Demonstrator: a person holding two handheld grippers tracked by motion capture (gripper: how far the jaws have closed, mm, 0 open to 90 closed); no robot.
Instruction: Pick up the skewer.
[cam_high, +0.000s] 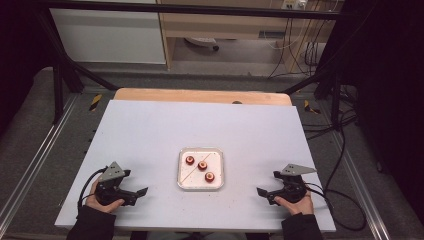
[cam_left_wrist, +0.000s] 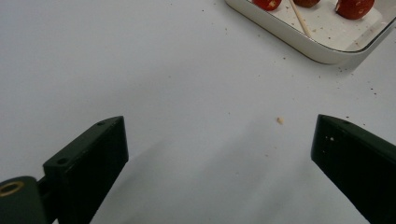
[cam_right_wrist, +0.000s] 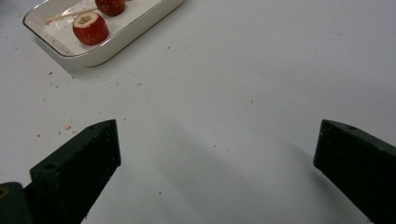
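A white square tray (cam_high: 200, 189) sits on the table a little nearer than its middle. In it lie three red hollowed fruits (cam_high: 202, 165) and a thin wooden skewer (cam_high: 192, 172) laid diagonally. My left gripper (cam_high: 137, 196) rests on the table left of the tray, open, nothing between its jaws. My right gripper (cam_high: 265, 196) rests to the right, also open and holding nothing. The left gripper (cam_left_wrist: 219, 126) view has the tray (cam_left_wrist: 299, 39) and skewer (cam_left_wrist: 299, 18) at upper right. In the right gripper (cam_right_wrist: 217, 128) view, the tray (cam_right_wrist: 116, 49) and a cored fruit (cam_right_wrist: 90, 28) are at upper left.
The white table top (cam_high: 200, 125) has a wooden strip (cam_high: 200, 95) along its far edge. Small crumbs (cam_right_wrist: 67, 127) lie scattered near the tray. Black cables (cam_high: 345, 150) trail off the table's right side, and dark frame bars (cam_high: 65, 75) stand at the back corners.
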